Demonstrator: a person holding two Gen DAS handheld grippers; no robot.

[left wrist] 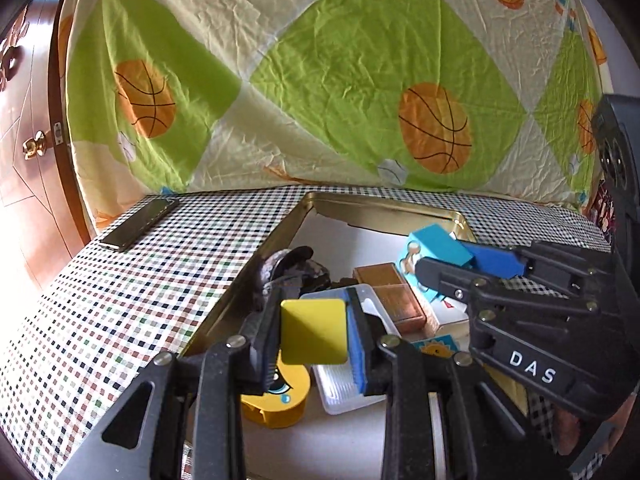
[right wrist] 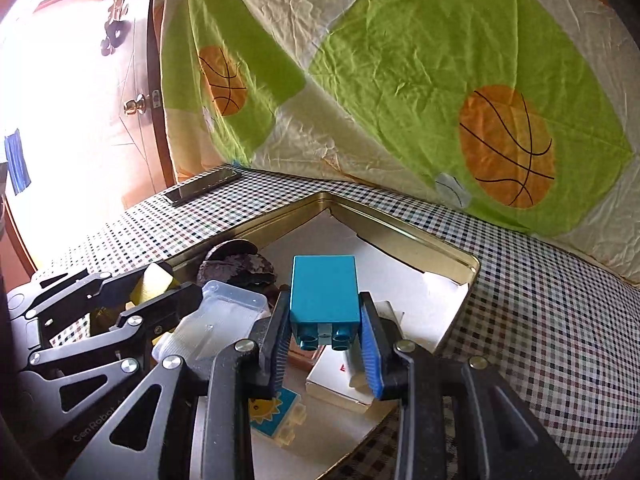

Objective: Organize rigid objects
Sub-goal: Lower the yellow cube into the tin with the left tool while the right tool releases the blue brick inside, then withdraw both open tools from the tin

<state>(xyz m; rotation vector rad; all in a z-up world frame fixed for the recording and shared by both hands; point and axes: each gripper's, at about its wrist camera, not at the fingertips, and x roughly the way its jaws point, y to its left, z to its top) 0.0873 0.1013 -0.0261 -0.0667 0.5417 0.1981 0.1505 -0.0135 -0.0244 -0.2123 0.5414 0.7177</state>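
Checked-cloth desk (right wrist: 540,320), gold metal tin (right wrist: 474,270): left hand-held gripper (left wrist: 314,330) clamps yellow square tile (left wrist: 313,331), right hand-held gripper (right wrist: 326,340) clamps teal plastic brick (right wrist: 324,290), prob. best lowered slowly into bare corner.

Left gripper (left wrist: 314,330) clamps a flat yellow square tile (left wrist: 313,330) between its fingers, right gripper (right wrist: 326,330) clamps a teal plastic building block (right wrist: 324,294), both angled downward side by side.
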